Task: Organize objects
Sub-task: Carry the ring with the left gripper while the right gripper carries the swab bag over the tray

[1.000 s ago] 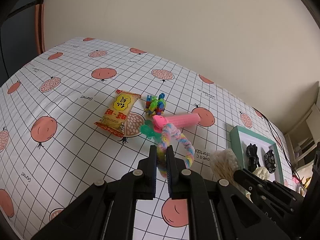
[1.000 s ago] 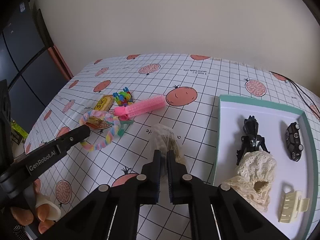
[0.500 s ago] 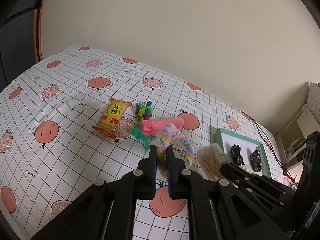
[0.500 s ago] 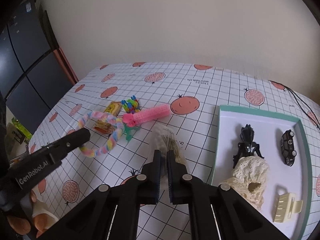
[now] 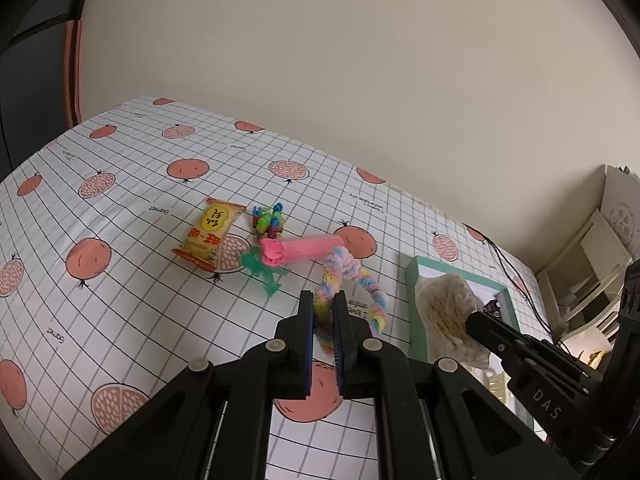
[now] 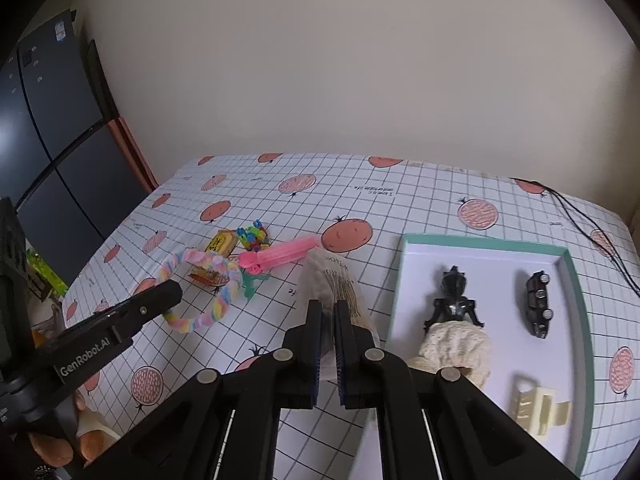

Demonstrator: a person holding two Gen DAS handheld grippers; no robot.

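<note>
Between my right tongs [image 6: 328,312], closed tight on it, a clear bag of pale sticks [image 6: 334,284] hangs above the tablecloth [image 6: 400,200] just left of the teal tray [image 6: 576,280]; the print on it is too blurred to read. My left tongs [image 5: 323,312] are clamped on a fuzzy pastel rainbow ring [image 5: 352,280], whose lower arc is hidden behind the fingers.

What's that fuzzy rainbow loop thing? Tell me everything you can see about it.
The rainbow loop is a fuzzy ring, seemingly of twisted chenille strands, in pastel pink, yellow, blue and green. The left tool is shut on one side of it and holds it up off the checked tablecloth, so the ring hangs open and tilted. Nothing else appears to touch it; the pink comb lies behind it.
</note>
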